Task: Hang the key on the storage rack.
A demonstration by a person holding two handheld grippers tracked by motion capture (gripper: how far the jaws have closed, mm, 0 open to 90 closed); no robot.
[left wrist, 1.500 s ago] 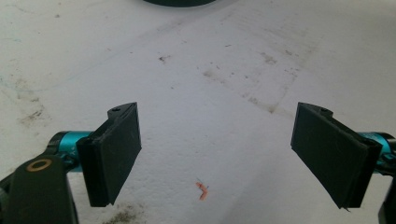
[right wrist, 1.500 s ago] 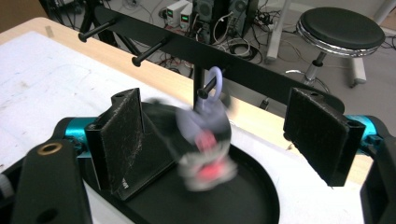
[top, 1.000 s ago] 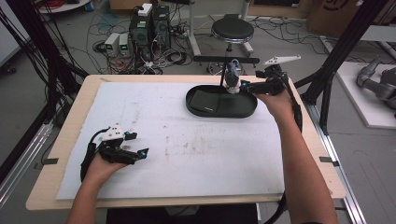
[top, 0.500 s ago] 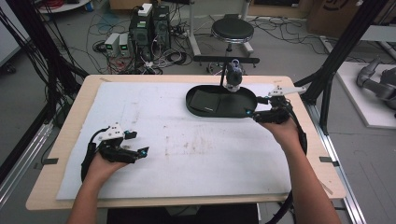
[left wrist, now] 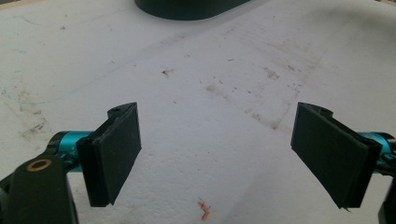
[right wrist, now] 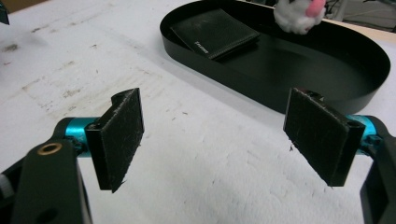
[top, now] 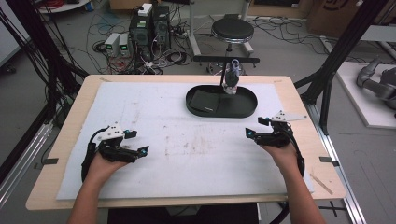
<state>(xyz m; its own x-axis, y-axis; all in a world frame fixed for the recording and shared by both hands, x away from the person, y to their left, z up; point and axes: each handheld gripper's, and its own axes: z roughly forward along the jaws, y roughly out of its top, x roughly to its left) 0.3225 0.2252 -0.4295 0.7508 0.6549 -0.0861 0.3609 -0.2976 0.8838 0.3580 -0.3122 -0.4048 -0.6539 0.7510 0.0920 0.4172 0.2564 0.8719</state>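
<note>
We note our left gripper (left wrist: 219,154) and right gripper (right wrist: 224,140): black jaws, teal fittings, brass screws, grey plates.

Black oval tray (top: 243,109), black wallet (right wrist: 215,32) inside, white fluffy toy (right wrist: 299,14) with pink patch. White mat (top: 187,154) is marked with brownish stains. Table (top: 317,154) edge is light wood. Both grippers' pads (right wrist: 121,135) are black, mounts teal.

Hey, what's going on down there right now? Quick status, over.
Left gripper and right gripper both open, empty, resting on the white mat. Black tray holds a wallet and a fluffy toy. Nothing in the way.
</note>
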